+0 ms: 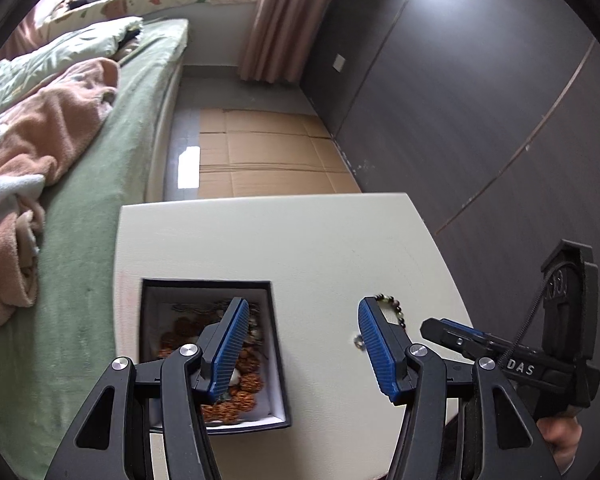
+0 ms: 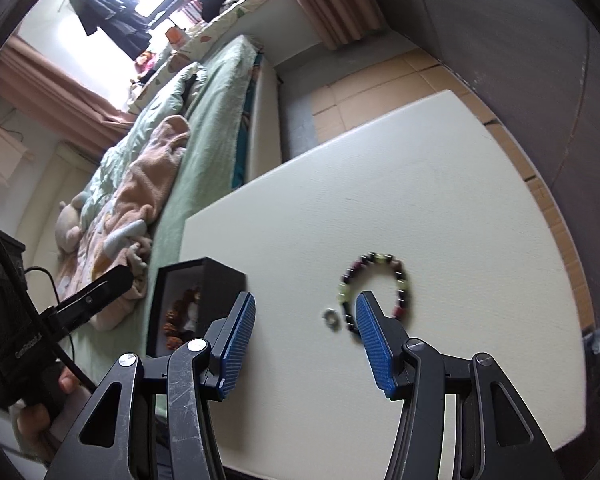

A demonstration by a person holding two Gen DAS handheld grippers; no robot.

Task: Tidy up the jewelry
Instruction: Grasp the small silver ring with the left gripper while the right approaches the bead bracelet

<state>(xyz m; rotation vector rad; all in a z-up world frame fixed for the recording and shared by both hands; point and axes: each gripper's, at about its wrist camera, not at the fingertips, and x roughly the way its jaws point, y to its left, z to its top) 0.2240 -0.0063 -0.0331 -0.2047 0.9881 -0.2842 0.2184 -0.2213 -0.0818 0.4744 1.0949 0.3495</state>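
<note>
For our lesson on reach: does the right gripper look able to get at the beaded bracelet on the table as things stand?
Probably yes. The right gripper has open, empty jaws, and the beaded bracelet lies flat on the white table just ahead, with only a small ring beside it.

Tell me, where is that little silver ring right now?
The small silver ring lies loose on the white table, just left of the beaded bracelet and right of the black jewelry box, as the right wrist view shows it.
</note>
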